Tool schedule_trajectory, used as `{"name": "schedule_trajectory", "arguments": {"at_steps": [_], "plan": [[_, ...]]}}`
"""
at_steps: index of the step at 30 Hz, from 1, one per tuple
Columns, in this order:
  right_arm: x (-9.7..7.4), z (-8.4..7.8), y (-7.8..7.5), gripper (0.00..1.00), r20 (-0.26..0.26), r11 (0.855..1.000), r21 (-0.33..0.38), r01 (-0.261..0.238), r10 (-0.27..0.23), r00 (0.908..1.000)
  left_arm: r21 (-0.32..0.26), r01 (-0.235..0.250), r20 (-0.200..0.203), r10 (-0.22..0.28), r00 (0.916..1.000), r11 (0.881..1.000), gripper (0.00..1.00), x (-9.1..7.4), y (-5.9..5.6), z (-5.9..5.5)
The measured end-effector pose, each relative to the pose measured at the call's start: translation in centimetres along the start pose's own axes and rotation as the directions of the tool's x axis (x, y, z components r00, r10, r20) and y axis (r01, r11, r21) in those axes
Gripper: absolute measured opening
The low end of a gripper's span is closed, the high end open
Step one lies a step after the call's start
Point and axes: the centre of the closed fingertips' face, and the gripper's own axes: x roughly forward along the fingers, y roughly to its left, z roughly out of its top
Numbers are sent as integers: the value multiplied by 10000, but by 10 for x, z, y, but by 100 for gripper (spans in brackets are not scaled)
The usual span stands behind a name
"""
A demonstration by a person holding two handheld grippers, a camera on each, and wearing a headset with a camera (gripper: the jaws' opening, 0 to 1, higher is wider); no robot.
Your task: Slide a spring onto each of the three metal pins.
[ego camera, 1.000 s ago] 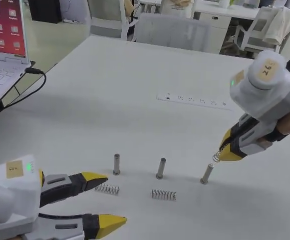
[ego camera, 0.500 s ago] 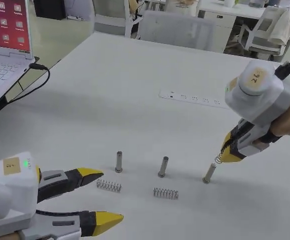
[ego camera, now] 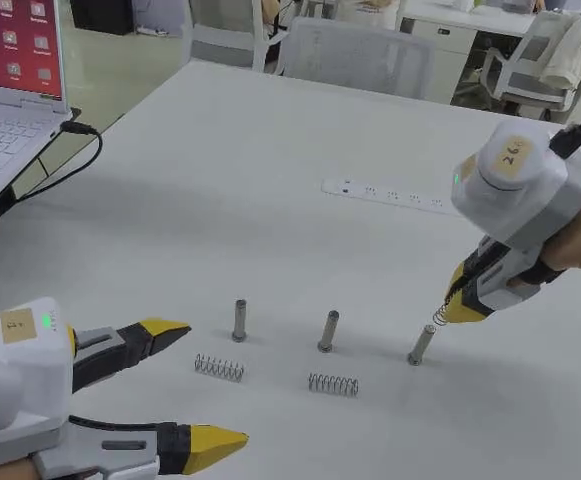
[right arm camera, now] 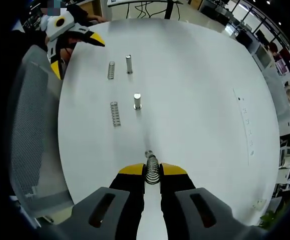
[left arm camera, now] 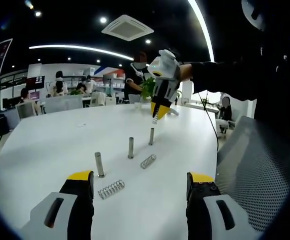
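Left gripper: the left gripper (ego camera: 215,382) sat nearest the person, at 7 o'clock in the head view. Its fingers were wide apart and held nothing.
Loose springs: the left spring (ego camera: 219,367) and the mid spring (ego camera: 333,384) lay flat on the table. Each was just on the near side of a pin, with its long axis running 9 to 3.
Bare pins: the left pin (ego camera: 239,319) and the mid pin (ego camera: 328,331) stood upright with nothing on them.
Right pin: the right pin (ego camera: 420,343) also stood bare, the last in the row toward 3 o'clock.
Right gripper: the right gripper (ego camera: 460,310) had its fingers clamped on the held spring (ego camera: 438,315).
Key relation: the held spring's free end hung just above the right pin's top, which lay at about 7 o'clock from it; whether they touched could not be told. In the right gripper view the pin top (right arm camera: 148,154) sat at 12 o'clock, just past the held spring (right arm camera: 152,170). The spring's axis ran along the fingers, roughly in line with the pin.
Nearer hand: the right, by far.
Judgement: the first spring was about to go on, and two were left to do.
Surface: the table (ego camera: 270,200) was white, smooth and flat.
Room: a power strip (ego camera: 400,197) lay at 1 o'clock, a laptop (ego camera: 10,80) at 10 o'clock, and chairs (ego camera: 355,60) stood beyond the table.
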Motion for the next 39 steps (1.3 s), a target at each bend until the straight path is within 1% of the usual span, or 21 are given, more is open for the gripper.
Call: {"name": "schedule_trajectory", "arguments": {"at_steps": [8,15,17,23,32,39], "plan": [[6,-1,1,9,-231,9999,-127,-57,54,9997,-116,-70,91,71,9999,9999,87,0,1,0],[10,1,1,9,-380,9996,-227,-150,142,9992,-138,-114,191,117,9997,9998,92,0,2,0],[11,2,1,9,-393,9995,-246,-181,171,9991,-120,-179,220,181,9996,9998,94,-1,3,1],[16,1,1,9,-567,9991,-294,-305,288,9980,-155,-217,255,221,9994,9996,95,-2,4,1],[23,-1,0,9,-706,9987,-277,-435,414,9966,-199,-237,257,242,9994,9995,94,-4,4,1],[31,-3,2,9,-801,9981,-207,-577,559,9952,-222,-241,288,247,9993,9995,93,-4,4,1]]}}
